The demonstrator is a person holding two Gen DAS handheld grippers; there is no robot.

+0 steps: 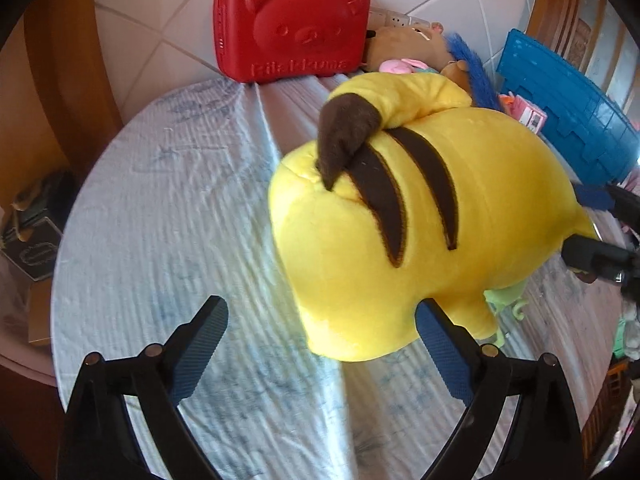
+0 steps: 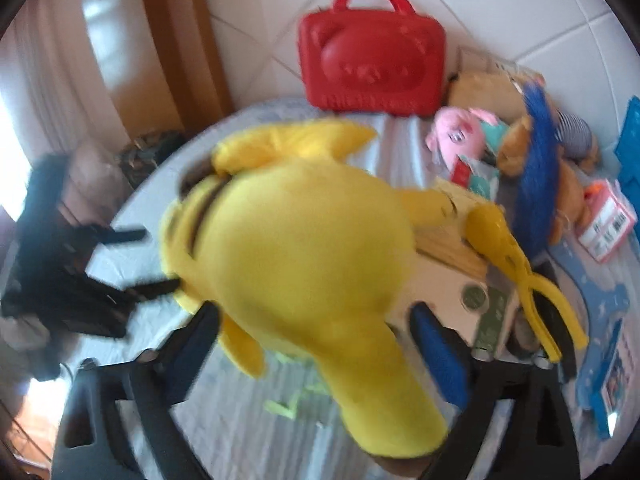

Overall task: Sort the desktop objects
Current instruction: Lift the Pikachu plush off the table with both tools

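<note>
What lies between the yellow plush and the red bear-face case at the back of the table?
In the left wrist view, only bare pale blue tablecloth separates the yellow plush from the red bear-face case; the other soft toys sit off to the right.

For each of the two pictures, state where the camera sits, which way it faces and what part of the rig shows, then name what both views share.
Left wrist: on the left gripper, facing the yellow plush and red case; its open fingers show.
Right wrist: on the right gripper, close to the plush's yellow side; open fingers straddle it; left gripper opposite.
Shared: plush, red case, light tablecloth.
</note>
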